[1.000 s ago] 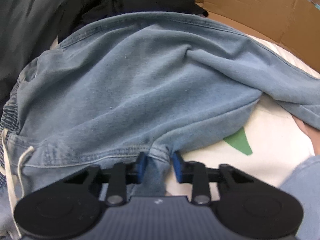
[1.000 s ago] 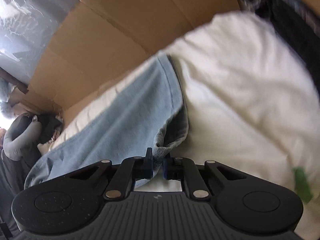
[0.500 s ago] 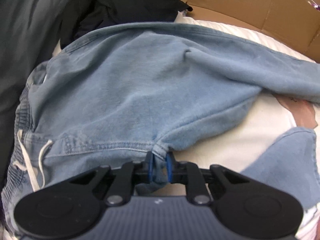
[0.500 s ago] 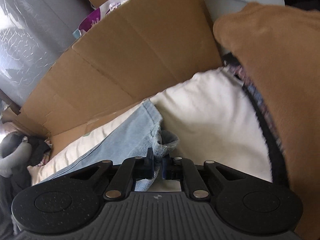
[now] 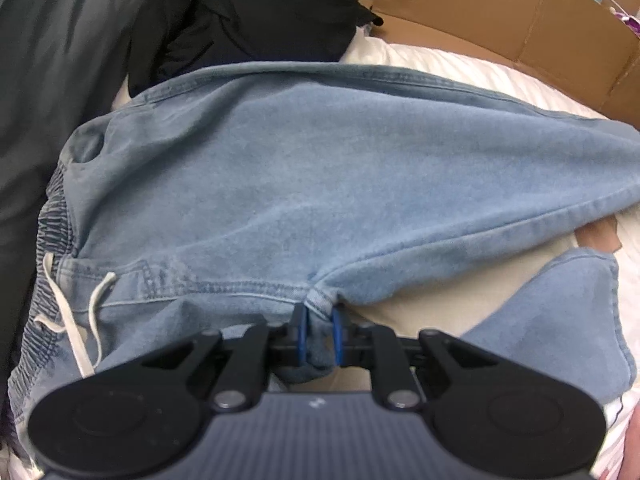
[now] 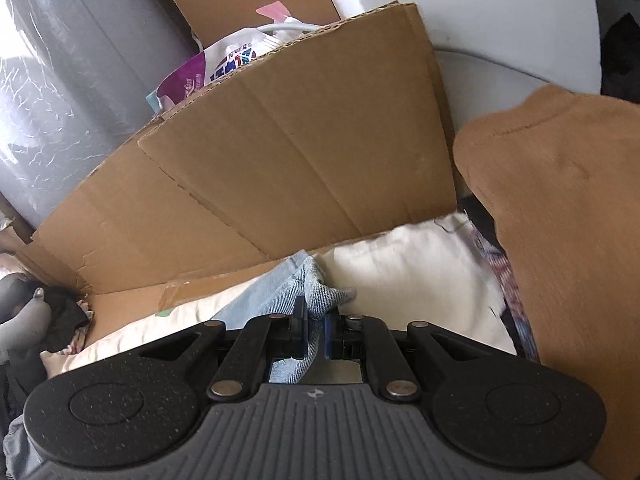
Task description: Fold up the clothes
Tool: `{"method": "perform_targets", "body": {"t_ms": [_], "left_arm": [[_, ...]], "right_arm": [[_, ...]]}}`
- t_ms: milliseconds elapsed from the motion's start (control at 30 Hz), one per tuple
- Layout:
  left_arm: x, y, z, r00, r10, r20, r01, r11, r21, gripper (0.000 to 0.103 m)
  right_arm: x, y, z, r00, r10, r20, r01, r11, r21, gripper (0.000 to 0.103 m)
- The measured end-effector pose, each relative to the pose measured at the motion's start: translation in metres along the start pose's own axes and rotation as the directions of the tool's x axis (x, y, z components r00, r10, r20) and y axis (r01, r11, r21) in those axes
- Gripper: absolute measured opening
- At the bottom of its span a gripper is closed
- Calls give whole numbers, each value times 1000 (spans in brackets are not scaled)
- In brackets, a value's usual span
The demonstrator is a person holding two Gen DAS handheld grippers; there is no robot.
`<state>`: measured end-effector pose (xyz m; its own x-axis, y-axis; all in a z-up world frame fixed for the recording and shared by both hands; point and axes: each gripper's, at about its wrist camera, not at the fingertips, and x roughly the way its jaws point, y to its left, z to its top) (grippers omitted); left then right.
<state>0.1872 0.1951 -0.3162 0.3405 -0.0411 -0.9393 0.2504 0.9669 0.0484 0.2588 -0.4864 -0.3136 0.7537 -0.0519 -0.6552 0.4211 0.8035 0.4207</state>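
Light blue denim pants (image 5: 320, 184) with a white drawstring (image 5: 68, 320) lie spread over a cream bed sheet (image 5: 420, 300), waistband to the left, one leg running right. My left gripper (image 5: 318, 326) is shut on the crotch seam of the pants at the near edge. In the right wrist view my right gripper (image 6: 316, 324) is shut on a bunched hem of the pants leg (image 6: 316, 284), held above the cream sheet (image 6: 400, 260). A second patch of blue denim (image 5: 560, 320) lies at the lower right of the left wrist view.
Dark and grey clothes (image 5: 240, 20) are piled beyond the waistband. Cardboard panels (image 6: 280, 168) stand along the far side of the bed, with a purple and white bag (image 6: 212, 68) behind them. A brown garment (image 6: 560, 220) fills the right of the right wrist view.
My left gripper closed on the crotch seam. My right gripper, still holding the leg hem, swung toward the cardboard, and the leg pulled straighter to the right.
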Motion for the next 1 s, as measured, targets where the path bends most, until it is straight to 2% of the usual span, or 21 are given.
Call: {"method": "perform_targets", "body": {"t_ms": [300, 467, 567, 633, 767, 1000], "left_arm": [[38, -4, -10, 999, -25, -47, 26, 999, 23, 13], [53, -3, -12, 998, -42, -53, 43, 999, 22, 16], [44, 2, -4, 997, -66, -35, 65, 997, -28, 22], [33, 4, 2, 997, -79, -8, 79, 996, -45, 25], [11, 3, 17, 991, -118, 58, 122, 990, -70, 27], [14, 7, 41, 986, -97, 139, 114, 986, -122, 27]], "right_arm": [[14, -17, -22, 997, -71, -42, 70, 997, -18, 6], [27, -24, -33, 986, -123, -112, 123, 992, -3, 9], [20, -21, -32, 982, -149, -119, 149, 989, -6, 16], [12, -18, -31, 981, -162, -106, 160, 987, -28, 26], [3, -12, -31, 980, -179, -88, 169, 980, -103, 26], [-13, -4, -22, 981, -195, -4, 191, 965, -180, 26]]}}
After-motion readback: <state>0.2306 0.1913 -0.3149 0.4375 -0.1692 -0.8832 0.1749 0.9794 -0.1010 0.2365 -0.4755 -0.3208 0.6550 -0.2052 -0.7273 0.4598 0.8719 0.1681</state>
